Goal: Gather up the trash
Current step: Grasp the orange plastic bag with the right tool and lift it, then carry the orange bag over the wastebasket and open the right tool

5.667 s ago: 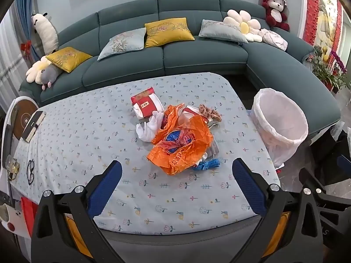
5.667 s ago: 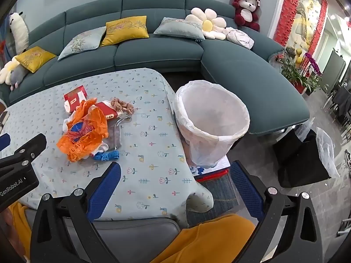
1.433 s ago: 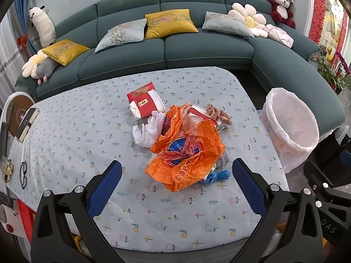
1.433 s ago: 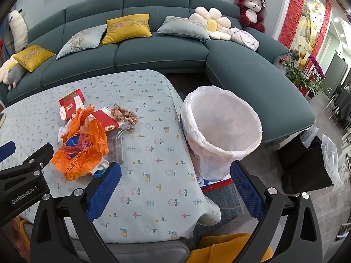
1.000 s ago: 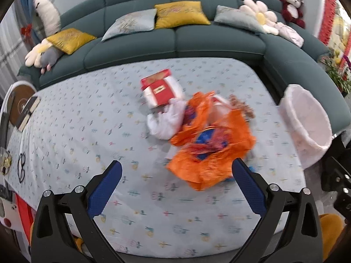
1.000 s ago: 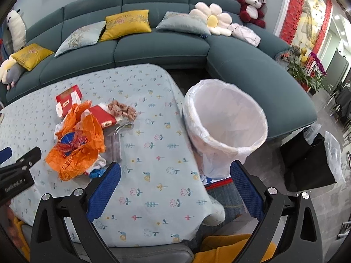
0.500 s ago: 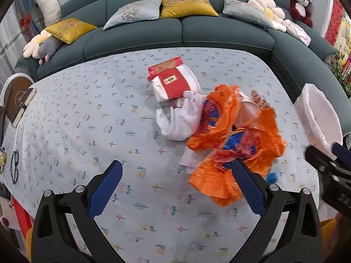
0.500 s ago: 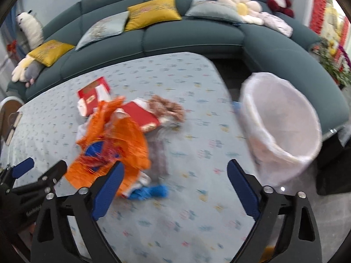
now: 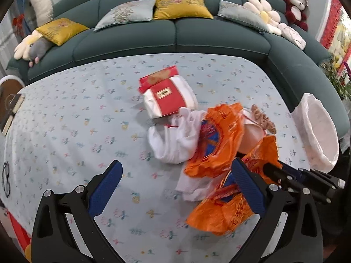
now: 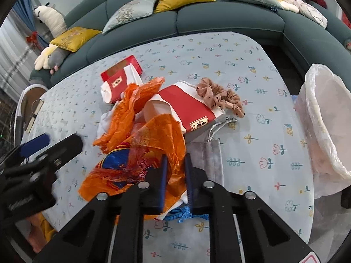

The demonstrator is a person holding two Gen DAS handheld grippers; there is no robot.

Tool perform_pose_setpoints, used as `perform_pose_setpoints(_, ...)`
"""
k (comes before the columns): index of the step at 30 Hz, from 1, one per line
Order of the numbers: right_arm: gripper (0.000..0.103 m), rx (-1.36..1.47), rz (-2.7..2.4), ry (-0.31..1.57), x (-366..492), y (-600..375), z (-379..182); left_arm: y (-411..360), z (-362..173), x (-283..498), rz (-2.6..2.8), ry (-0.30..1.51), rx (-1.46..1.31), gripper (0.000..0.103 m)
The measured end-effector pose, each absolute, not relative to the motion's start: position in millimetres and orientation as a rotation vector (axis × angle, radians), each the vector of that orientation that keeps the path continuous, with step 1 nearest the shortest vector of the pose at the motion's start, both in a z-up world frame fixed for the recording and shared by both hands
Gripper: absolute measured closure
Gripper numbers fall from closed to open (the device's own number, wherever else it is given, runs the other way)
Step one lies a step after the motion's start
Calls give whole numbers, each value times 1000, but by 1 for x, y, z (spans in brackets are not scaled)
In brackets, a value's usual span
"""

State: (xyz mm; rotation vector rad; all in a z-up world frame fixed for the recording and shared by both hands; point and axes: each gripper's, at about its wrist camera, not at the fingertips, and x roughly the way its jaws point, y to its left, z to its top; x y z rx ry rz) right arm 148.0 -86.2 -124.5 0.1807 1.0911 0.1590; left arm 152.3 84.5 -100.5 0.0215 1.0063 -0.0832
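Right gripper just closed, pinching orange plastic bag on flowered tablecloth. Left gripper wide open, empty, above white bag.

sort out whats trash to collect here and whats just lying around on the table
Job in hand:
orange plastic bag, pinched by the right gripper, whose jaws have just been closing
white plastic bag
red-and-white packets
lined bin

Likely just lying about:
scrunchie
grey pouch
glasses
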Motion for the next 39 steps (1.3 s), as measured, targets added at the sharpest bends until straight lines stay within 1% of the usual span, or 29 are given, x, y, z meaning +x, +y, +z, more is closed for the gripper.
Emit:
perform_pose_setpoints(3,95,171,138,1069,142,-94,-117,72,-104,160,-118,1015,29,8)
perform_pose_setpoints(13,95,183,-73,1011,117,-164,-83,36,-122,176,-128,1045,80,8)
perform_pose_setpoints(14,95,186,-85,1009,116,-169,-82,36,-124,178,-116,1044,79,9)
perform_pose_setpoints(15,95,193,-97,1008,114,-176,-80,36,-125,178,-113,1040,76,12)
perform_pose_setpoints(17,95,201,-115,1009,111,-186,-78,36,-130,181,-111,1051,75,34)
perform_pose_setpoints(18,95,205,-119,1008,109,-189,-77,36,-132,182,-114,1063,72,39)
perform_pose_setpoints(19,95,214,-126,1005,108,-193,-76,35,-133,183,-115,1075,66,47)
perform_pose_setpoints(21,95,230,-129,1002,103,-199,-74,35,-133,182,-124,1079,58,66)
perform_pose_setpoints(22,95,237,-129,997,101,-202,-72,33,-133,181,-135,1078,61,81)
perform_pose_setpoints(24,95,242,-126,990,97,-204,-69,29,-128,178,-137,1069,73,86)
perform_pose_setpoints(25,95,242,-123,985,95,-204,-68,27,-124,175,-141,1054,78,90)
perform_pose_setpoints(32,95,265,-114,932,90,-209,-46,7,-86,157,-201,987,65,92)
perform_pose_setpoints(39,95,255,-167,838,86,-240,-8,-45,-36,143,-324,908,74,92)
